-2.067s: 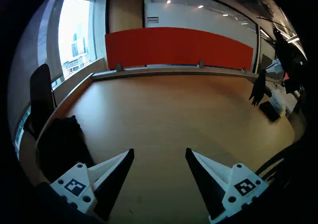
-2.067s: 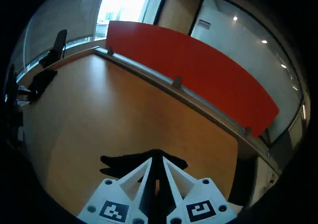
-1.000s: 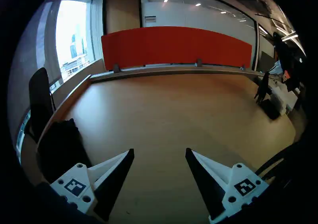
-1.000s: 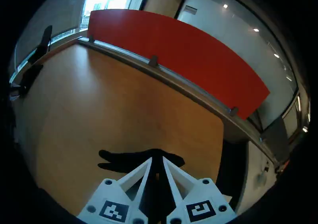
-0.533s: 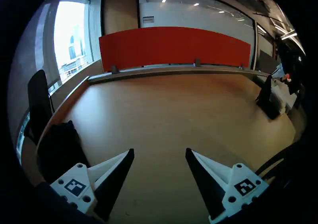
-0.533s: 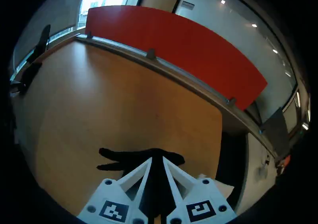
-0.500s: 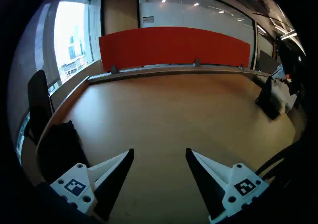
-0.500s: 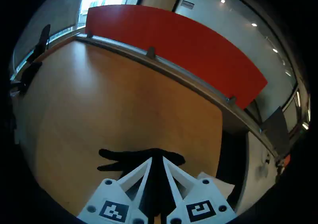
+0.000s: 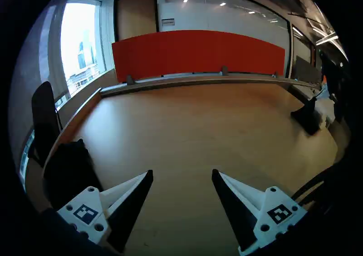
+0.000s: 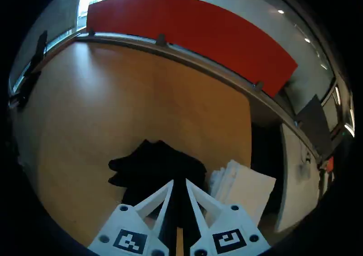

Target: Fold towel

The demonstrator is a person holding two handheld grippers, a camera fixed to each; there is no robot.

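A black towel (image 10: pixel 154 165) lies bunched on the wooden table (image 10: pixel 113 101) in the right gripper view. My right gripper (image 10: pixel 179 181) stands just over its near edge, fingers almost together and shut on a fold of the cloth. In the left gripper view the same towel (image 9: pixel 305 116) is a small dark heap far off at the table's right edge. My left gripper (image 9: pixel 181 172) hovers open above bare wood (image 9: pixel 190 129), nothing between its fingers, well away from the towel.
A stack of white folded cloths (image 10: pixel 245 188) lies right beside the black towel. A red partition (image 9: pixel 199 51) runs along the table's far edge. A black chair (image 9: pixel 45 115) and a dark bundle (image 9: pixel 68 169) sit at the table's left side.
The right gripper has come down with the towel, which now heaps broadly on the table, and the white stack has come into view. The left gripper has barely moved.
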